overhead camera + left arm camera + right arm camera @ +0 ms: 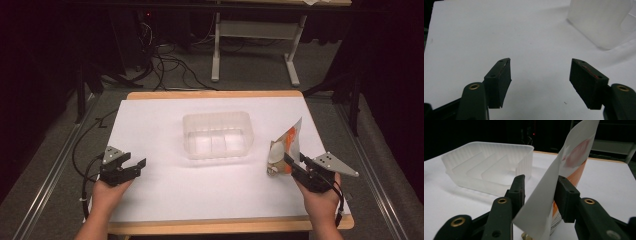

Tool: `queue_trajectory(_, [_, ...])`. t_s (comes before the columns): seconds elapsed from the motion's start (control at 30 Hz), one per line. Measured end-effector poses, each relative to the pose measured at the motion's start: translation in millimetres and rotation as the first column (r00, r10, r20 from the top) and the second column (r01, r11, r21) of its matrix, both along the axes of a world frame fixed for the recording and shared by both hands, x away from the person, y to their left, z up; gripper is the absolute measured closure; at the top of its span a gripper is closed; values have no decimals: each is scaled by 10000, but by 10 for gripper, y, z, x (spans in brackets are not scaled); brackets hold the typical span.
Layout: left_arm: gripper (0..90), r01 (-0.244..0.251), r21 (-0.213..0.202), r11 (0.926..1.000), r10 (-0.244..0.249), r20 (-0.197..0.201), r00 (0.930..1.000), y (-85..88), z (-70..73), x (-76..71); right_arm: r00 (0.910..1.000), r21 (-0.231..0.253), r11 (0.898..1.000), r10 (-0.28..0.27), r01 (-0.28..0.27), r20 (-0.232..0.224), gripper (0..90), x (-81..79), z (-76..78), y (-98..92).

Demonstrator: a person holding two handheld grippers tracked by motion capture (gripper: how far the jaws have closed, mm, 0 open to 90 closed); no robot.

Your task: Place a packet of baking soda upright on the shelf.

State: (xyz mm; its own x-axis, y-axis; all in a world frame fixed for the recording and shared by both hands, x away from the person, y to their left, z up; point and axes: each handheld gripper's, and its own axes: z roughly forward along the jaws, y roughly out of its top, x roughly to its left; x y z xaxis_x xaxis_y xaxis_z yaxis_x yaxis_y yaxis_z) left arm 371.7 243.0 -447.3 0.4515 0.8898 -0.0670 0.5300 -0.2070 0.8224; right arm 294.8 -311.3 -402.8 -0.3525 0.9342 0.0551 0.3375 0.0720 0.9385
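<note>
A white and orange stand-up pouch (pixel 285 149) stands upright at the right of the white table sheet, just right of a clear plastic container (pixel 217 116) with inner dividers. My right gripper (pixel 295 161) straddles the pouch's near edge. In the right gripper view the pouch (pixel 574 157) rises between the jaws of my right gripper (pixel 541 178); a small gap shows at the left pad, so it is open. The container (pixel 486 147) lies to the left beyond. My left gripper (pixel 134 161) rests at the table's left, open and empty (pixel 540 61), with the container's corner (pixel 599 22) far off.
The white sheet (pixel 165 200) covers a wooden table with its edge at the front (pixel 215 227). Behind the table stand the legs of a desk (pixel 216 55), and cables (pixel 170 65) lie on the floor. Metal rails run along both sides.
</note>
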Motion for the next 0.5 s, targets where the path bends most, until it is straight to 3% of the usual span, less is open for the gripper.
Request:
queue_trajectory(0.2, [341,42,-45,10000,-42,4,10000,6,2,6,9999,-393,9992,34,-30,100,506,-42,-35,122])
queue_trajectory(0.5, [341,90,-26,10000,-90,-22,10000,-8,3,-2,9999,-474,9989,31,-39,-162,498,-18,-130,182])
